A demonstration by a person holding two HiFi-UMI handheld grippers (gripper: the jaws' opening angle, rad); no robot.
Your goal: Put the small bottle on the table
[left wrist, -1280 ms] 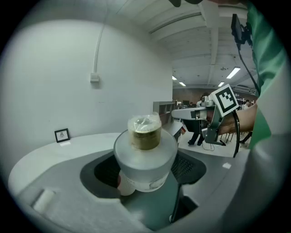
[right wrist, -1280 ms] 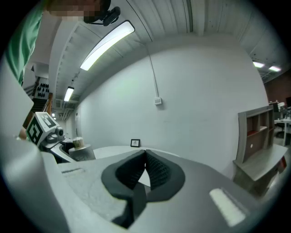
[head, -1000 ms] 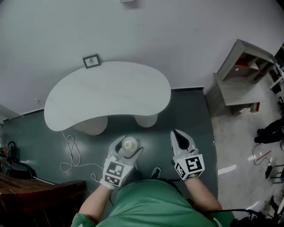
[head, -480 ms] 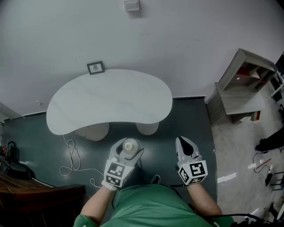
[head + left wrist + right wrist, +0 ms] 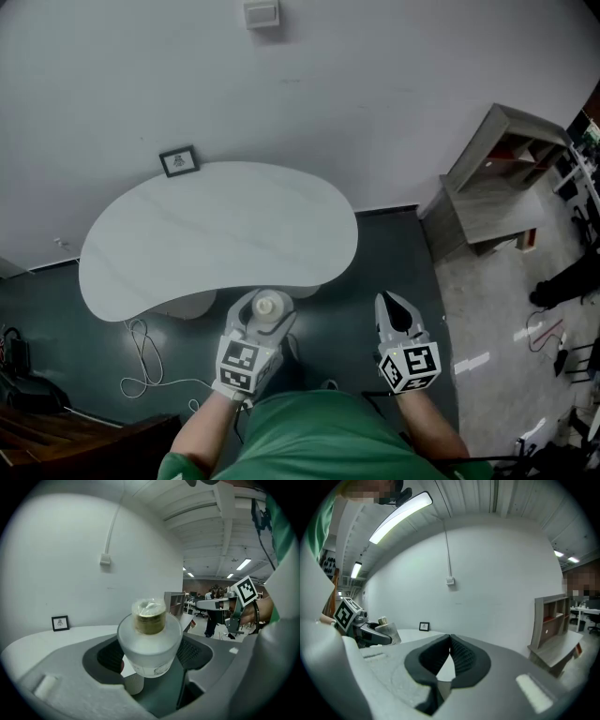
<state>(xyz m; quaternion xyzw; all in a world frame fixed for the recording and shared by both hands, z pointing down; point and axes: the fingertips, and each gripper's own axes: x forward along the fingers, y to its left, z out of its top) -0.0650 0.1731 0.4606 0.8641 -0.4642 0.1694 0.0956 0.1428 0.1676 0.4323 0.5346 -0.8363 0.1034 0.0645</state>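
Observation:
A small frosted bottle (image 5: 268, 307) with a gold cap stands upright between the jaws of my left gripper (image 5: 262, 311), which is shut on it. The same bottle (image 5: 149, 641) fills the middle of the left gripper view, and the bottle (image 5: 387, 631) shows small at the left of the right gripper view. It hangs just in front of the near edge of the white kidney-shaped table (image 5: 217, 234). My right gripper (image 5: 395, 307) is held to the right at the same height, shut with nothing in it (image 5: 449, 654).
A small framed picture (image 5: 179, 161) stands at the table's far left edge by the wall. A white cable (image 5: 141, 361) loops on the dark floor at the left. A grey shelf unit (image 5: 497, 178) stands at the right. A dark wooden edge (image 5: 66, 441) lies bottom left.
Both grippers have come closer to the table; the bottle now sits at its near edge. The left gripper keeps its hold, the right stays shut.

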